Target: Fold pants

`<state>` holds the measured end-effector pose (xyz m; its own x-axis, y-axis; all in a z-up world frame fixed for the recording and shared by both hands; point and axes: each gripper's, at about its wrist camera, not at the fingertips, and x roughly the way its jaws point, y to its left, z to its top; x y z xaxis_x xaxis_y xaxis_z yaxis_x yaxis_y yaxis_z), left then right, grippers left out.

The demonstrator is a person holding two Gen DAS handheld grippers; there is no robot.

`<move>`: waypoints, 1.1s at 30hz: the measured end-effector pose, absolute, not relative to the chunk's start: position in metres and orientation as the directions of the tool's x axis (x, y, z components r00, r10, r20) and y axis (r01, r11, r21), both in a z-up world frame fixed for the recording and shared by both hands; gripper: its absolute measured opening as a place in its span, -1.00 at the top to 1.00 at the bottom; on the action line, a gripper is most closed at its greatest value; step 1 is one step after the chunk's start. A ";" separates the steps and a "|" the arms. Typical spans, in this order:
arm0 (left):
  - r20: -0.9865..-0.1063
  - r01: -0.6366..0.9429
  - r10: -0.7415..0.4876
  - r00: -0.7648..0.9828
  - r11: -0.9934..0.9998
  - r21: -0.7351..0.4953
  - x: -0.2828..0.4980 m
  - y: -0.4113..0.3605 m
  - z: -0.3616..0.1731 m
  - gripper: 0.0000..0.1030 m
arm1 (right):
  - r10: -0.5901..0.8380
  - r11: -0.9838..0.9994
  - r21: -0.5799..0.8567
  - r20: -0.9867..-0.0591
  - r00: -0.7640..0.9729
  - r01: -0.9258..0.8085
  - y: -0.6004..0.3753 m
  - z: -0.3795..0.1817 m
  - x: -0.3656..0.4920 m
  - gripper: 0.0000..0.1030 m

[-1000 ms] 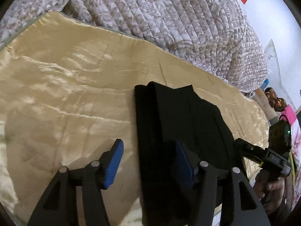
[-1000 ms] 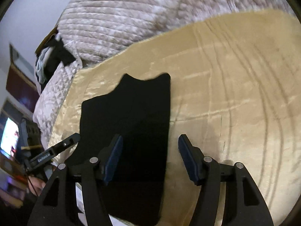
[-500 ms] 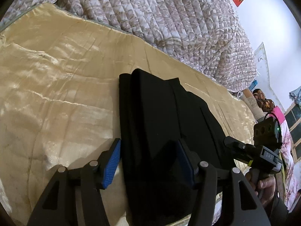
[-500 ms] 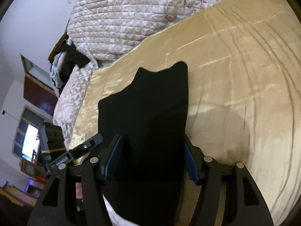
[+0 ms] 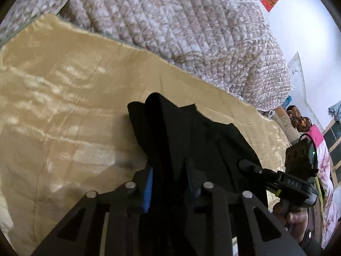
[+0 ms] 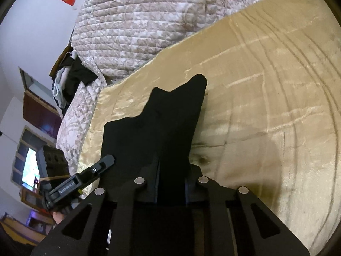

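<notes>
Pinching the near edge of the black pants [image 5: 191, 140] on the gold bedspread [image 5: 64, 111], left gripper [image 5: 168, 183] and right gripper [image 6: 171, 181] should lift evenly, keeping corners level for the fold.

Matt black cloth pants [image 5: 191, 132], glossy golden satin sheet [image 5: 64, 106], quilted bedspread [image 6: 132, 25]

pants [image 5: 191, 140] on blanket [image 5: 64, 106] | quilt [image 5: 170, 21] behind blanket

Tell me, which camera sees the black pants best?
The right wrist view: the whole outline of the black pants shows against the golden blanket. The left wrist view shows them bunched and close, partly hidden by the left gripper.
</notes>
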<state>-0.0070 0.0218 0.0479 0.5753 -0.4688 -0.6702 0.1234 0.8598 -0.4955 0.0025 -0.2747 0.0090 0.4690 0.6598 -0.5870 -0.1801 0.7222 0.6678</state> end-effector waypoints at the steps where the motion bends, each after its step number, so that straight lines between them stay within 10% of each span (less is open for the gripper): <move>1: -0.668 0.132 -0.467 0.579 0.862 -0.489 -0.006 0.020 0.053 0.49 | 0.660 0.721 0.668 -0.583 0.474 -0.184 -0.274 0.012 0.002 0.70; 33: -0.725 0.044 -0.255 0.640 0.954 -0.296 0.091 0.065 0.072 0.27 | 0.476 0.873 0.453 -0.703 0.528 -0.183 -0.243 0.039 0.119 0.46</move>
